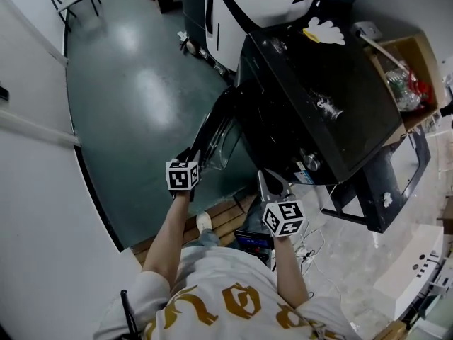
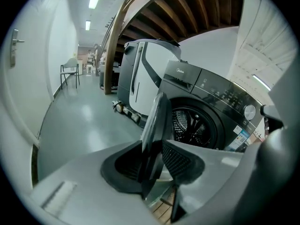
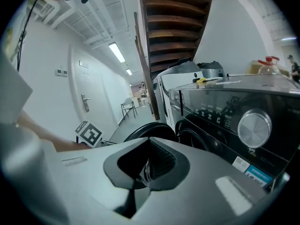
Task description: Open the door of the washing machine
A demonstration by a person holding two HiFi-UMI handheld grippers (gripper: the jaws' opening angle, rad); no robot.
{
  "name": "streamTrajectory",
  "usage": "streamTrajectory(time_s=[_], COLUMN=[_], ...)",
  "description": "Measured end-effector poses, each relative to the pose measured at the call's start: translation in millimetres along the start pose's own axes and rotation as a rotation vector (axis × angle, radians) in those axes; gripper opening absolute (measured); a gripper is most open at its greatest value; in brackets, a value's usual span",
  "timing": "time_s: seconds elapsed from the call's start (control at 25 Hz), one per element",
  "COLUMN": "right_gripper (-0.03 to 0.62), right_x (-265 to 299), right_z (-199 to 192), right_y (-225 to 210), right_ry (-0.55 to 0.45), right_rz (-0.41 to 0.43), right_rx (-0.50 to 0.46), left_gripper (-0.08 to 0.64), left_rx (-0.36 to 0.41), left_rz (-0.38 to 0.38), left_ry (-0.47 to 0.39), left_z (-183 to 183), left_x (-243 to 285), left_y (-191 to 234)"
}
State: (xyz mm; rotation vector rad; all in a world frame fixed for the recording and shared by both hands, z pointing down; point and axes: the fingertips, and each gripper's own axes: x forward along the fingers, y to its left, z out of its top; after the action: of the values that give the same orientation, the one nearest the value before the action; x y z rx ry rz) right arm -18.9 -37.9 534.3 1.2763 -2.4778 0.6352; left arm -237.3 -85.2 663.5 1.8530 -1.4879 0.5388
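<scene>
Head view: left gripper (image 1: 197,156) (outstretched) clamps door (image 1: 221,134).

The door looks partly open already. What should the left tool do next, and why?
Probably swing the door a little wider, away from the drum. The jaws of the left gripper are clamped on the door's edge, and it stands only partly clear of the opening.

The open door (image 2: 158,116) is seen edge-on, clamped between the jaws of the left gripper (image 2: 153,165). At its three o'clock the drum (image 2: 193,125) of the washing machine (image 2: 225,95) is exposed; a chair (image 2: 69,72) is seen at ten o'clock.
</scene>
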Motion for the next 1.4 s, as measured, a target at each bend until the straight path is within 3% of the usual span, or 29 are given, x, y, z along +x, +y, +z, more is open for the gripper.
streamTrajectory(time_s=[0.28,0.72,1.4], right_gripper=[0.006,0.006,0.006], right_x=[11,17,14], right_z=[-1,3,-4], right_y=[8,12,15], right_ry=[0.014,0.014,0.03], right_rz=[0.023,0.035,0.04], right_rx=[-0.007,-0.013,-0.028], left_gripper=[0.14,0.152,0.155], left_rx=[0.053,0.067,0.065], left_rz=[-0.001,0.048,0.055], left_ry=[0.039,0.033,0.014], left_z=[11,27,28], left_x=[0,2,0], left_y=[31,68,71])
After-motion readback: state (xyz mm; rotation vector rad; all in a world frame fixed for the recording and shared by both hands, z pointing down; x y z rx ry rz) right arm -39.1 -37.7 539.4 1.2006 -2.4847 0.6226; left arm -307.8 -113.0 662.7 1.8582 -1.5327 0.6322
